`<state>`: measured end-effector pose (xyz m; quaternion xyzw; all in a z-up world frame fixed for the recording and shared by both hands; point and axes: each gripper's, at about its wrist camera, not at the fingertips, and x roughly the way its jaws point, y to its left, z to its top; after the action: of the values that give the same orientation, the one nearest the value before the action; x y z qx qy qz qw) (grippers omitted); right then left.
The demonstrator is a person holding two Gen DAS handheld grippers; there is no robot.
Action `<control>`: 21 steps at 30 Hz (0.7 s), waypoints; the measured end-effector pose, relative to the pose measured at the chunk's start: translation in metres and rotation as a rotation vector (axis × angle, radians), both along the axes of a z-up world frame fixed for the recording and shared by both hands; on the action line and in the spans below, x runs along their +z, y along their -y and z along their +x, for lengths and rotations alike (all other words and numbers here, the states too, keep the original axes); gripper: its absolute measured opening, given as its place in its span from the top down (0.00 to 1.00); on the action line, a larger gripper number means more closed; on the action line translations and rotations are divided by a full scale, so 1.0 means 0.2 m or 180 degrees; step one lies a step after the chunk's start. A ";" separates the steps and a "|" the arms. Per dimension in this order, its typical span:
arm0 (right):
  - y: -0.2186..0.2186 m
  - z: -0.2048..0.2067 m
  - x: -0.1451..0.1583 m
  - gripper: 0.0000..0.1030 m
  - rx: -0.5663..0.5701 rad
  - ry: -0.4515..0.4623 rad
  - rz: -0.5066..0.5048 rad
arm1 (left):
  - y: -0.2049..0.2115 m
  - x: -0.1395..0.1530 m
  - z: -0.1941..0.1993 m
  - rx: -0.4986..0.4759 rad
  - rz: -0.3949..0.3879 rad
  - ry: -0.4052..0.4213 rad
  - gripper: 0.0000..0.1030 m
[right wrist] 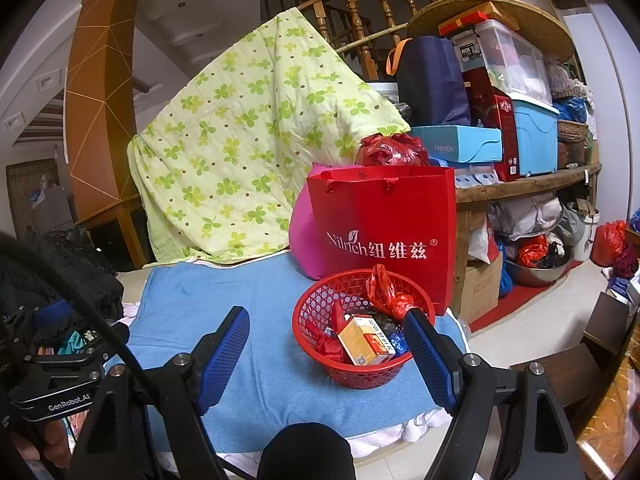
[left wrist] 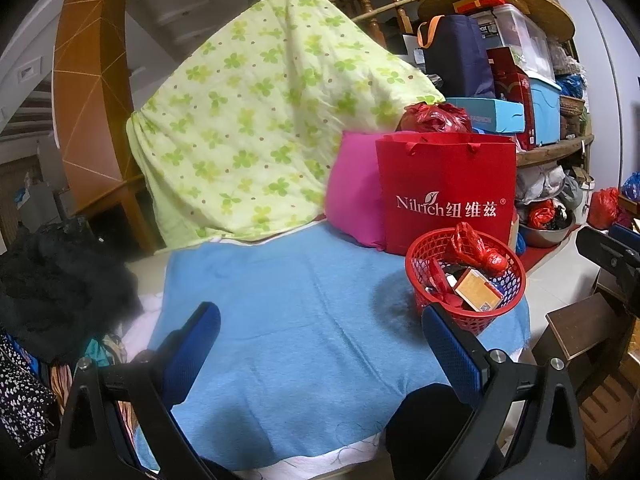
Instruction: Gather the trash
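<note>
The red basket (right wrist: 362, 332) sits on the blue towel (right wrist: 248, 320), just in front of the red paper bag (right wrist: 384, 236). In it lie an orange box (right wrist: 366, 340) and a crumpled red plastic bag (right wrist: 386, 290). The left tool (left wrist: 320, 340) and the right tool (right wrist: 326, 352) both stand spread above the towel, pinching nothing.

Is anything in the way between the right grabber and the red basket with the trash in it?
Nothing visible is. The right gripper hangs open over the blue towel, and the red basket sits just ahead of its fingers, slightly to the right. Only bare towel lies between them. The red paper bag stands behind the basket.
</note>
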<state>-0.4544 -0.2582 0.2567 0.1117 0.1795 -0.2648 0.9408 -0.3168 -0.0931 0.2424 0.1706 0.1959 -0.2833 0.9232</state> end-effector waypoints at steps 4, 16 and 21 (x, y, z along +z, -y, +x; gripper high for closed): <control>0.00 -0.01 0.01 0.20 -0.0011 0.0006 -0.0011 | 0.00 0.00 0.00 -0.0016 0.0000 -0.0002 0.02; 0.03 -0.03 0.02 0.20 -0.0039 0.0002 -0.0001 | 0.02 0.00 0.00 -0.0058 0.0034 -0.0002 0.02; 0.03 -0.03 0.02 0.20 -0.0041 -0.0001 0.0001 | 0.02 -0.01 -0.01 -0.0076 0.0042 -0.0007 0.02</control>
<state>-0.4597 -0.2639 0.2607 0.1129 0.1790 -0.2709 0.9391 -0.3179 -0.0970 0.2408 0.1787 0.1967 -0.2931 0.9184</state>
